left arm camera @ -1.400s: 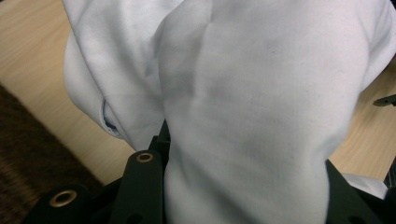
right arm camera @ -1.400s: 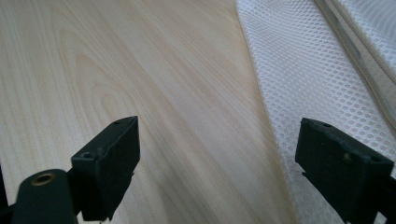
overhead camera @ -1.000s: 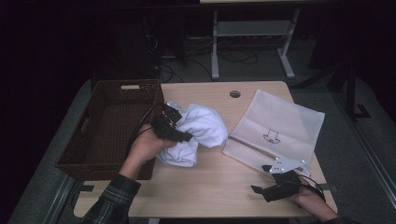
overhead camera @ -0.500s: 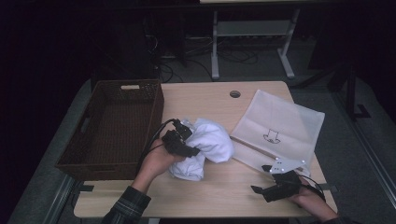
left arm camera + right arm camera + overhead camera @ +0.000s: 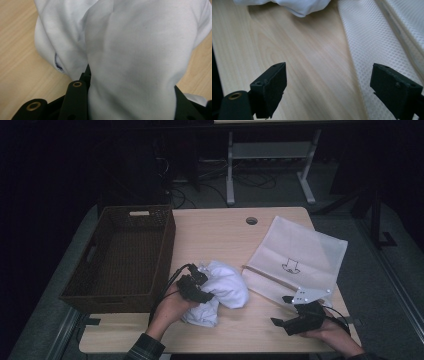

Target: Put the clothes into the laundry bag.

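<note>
Soft white cloth (image 5: 225, 290), matt wooden table (image 5: 210, 235)

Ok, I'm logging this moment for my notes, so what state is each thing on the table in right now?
White cloth: bunched up, clamped in the jaws.
Left hand-held gripper: shut on the white cloth.
Right hand-held gripper: open, holding nothing, low over the table.
Mesh bag: lying flat, unheld.
Basket: upright, nothing inside.
Table: carries the basket, cloth and bag.
</note>
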Motion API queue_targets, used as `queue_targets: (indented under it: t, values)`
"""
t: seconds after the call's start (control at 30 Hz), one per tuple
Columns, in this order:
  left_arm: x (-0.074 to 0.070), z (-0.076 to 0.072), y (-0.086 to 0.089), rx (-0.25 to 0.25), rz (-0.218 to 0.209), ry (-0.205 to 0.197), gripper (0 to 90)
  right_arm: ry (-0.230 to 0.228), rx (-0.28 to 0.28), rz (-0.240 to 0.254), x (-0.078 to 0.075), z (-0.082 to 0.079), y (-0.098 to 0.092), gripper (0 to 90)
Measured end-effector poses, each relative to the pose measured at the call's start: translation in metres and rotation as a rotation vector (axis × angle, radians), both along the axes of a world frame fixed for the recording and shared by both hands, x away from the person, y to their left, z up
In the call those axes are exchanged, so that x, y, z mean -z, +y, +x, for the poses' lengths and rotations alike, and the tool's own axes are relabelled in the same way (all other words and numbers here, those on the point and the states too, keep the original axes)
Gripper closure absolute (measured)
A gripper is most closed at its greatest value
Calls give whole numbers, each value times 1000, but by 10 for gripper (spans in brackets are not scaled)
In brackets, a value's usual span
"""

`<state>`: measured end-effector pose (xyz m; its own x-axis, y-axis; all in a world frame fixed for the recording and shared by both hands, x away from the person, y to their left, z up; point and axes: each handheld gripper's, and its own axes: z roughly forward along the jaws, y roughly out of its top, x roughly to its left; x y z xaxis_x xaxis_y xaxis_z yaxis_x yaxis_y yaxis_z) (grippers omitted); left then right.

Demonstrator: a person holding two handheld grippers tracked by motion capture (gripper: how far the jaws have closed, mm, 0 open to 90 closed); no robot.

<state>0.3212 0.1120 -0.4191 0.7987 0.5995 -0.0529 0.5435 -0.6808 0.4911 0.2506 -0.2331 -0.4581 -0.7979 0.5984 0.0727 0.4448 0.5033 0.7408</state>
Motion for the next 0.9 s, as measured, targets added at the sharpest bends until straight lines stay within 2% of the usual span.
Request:
queue_targets:
  t: [0.1, 0.2, 0.3, 0.37, 0.47, 0.57, 0.7, 0.9]
  values:
    - [5, -3, -1, 7, 13, -10, 598, 25, -53, -6, -3, 0, -1, 129]
    - [8, -5, -3, 19, 28, -20, 590, 29, -67, 2, -7, -1, -2, 134]
    - [12, -7, -4, 20, 25, -20, 575, 29, -51, 3, -9, -1, -4, 142]
    - [13, -7, -2, 24, 17, -17, 563, 45, -48, 4, -8, 0, -6, 163]
    - [15, -6, 0, 21, -12, 0, 524, 60, -40, 6, -9, 2, -9, 224]
    - [17, -6, 2, 20, -26, 0, 508, 61, -24, 1, -11, 4, -13, 286]
    - [19, -7, 1, 22, -25, -8, 476, 52, 4, 8, -13, 9, -21, 365]
    - [21, -8, 1, 26, -26, -13, 441, 45, 26, 19, -19, 23, -28, 436]
